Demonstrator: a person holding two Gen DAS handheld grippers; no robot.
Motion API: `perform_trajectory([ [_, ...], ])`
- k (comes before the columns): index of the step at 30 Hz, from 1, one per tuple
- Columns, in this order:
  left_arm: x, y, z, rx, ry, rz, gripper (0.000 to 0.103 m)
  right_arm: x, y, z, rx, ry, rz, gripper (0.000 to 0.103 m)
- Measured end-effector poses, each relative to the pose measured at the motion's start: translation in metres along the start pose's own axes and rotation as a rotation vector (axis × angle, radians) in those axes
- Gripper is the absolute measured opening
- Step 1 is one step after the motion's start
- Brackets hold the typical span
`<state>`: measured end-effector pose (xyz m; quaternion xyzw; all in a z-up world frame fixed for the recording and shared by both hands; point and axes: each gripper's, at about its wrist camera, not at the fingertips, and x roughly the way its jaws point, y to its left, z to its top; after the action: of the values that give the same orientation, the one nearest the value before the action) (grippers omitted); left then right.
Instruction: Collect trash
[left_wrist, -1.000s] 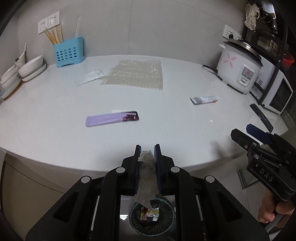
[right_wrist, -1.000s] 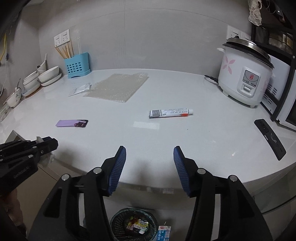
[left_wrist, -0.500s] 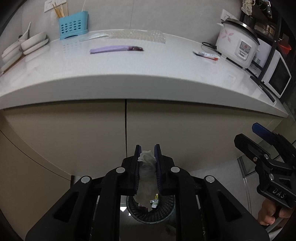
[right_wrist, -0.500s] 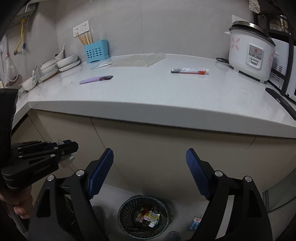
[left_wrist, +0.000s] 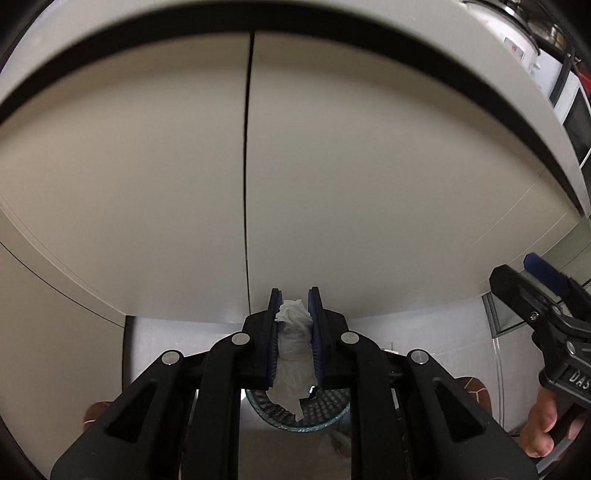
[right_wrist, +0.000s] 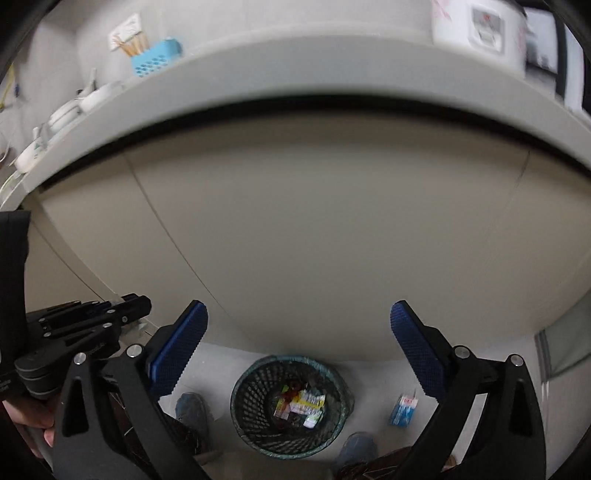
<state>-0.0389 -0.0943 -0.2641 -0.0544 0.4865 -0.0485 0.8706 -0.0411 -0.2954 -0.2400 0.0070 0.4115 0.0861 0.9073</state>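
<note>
My left gripper (left_wrist: 294, 295) is shut on a crumpled white tissue (left_wrist: 291, 347), held in front of the cabinet doors and above the black mesh trash bin (left_wrist: 325, 415), whose rim shows below the fingers. In the right wrist view the bin (right_wrist: 291, 402) stands on the floor holding several colourful wrappers. My right gripper (right_wrist: 299, 314) is wide open and empty, above and in front of the bin. The left gripper (right_wrist: 136, 306) shows at the left of that view, the right one (left_wrist: 517, 277) at the right of the left wrist view.
Beige cabinet doors (left_wrist: 332, 184) fill the view under the countertop edge (right_wrist: 295, 70). A small blue carton (right_wrist: 404, 410) lies on the floor right of the bin. A blue utensil holder (right_wrist: 157, 57) and a rice cooker (right_wrist: 480, 26) stand on the counter.
Both grippers have dropped from counter height to below the countertop, closer to the bin. The left stays shut on the tissue. The right has opened wider.
</note>
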Motion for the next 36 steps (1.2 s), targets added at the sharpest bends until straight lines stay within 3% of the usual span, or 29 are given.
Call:
perform_trajectory([
  [11, 0.081, 0.005, -0.039, -0.014, 0.085, -0.019, 0.014, 0.082, -0.021, -0.062, 0.093, 0.105, -0.024, 0.095],
  [26, 0.202, 0.025, -0.115, 0.001, 0.256, 0.006, 0.015, 0.216, -0.031, -0.167, 0.123, 0.383, -0.115, 0.095],
  [36, 0.261, 0.026, -0.143, 0.0, 0.345, -0.005, 0.02, 0.262, -0.045, -0.2, 0.1, 0.5, -0.147, 0.095],
])
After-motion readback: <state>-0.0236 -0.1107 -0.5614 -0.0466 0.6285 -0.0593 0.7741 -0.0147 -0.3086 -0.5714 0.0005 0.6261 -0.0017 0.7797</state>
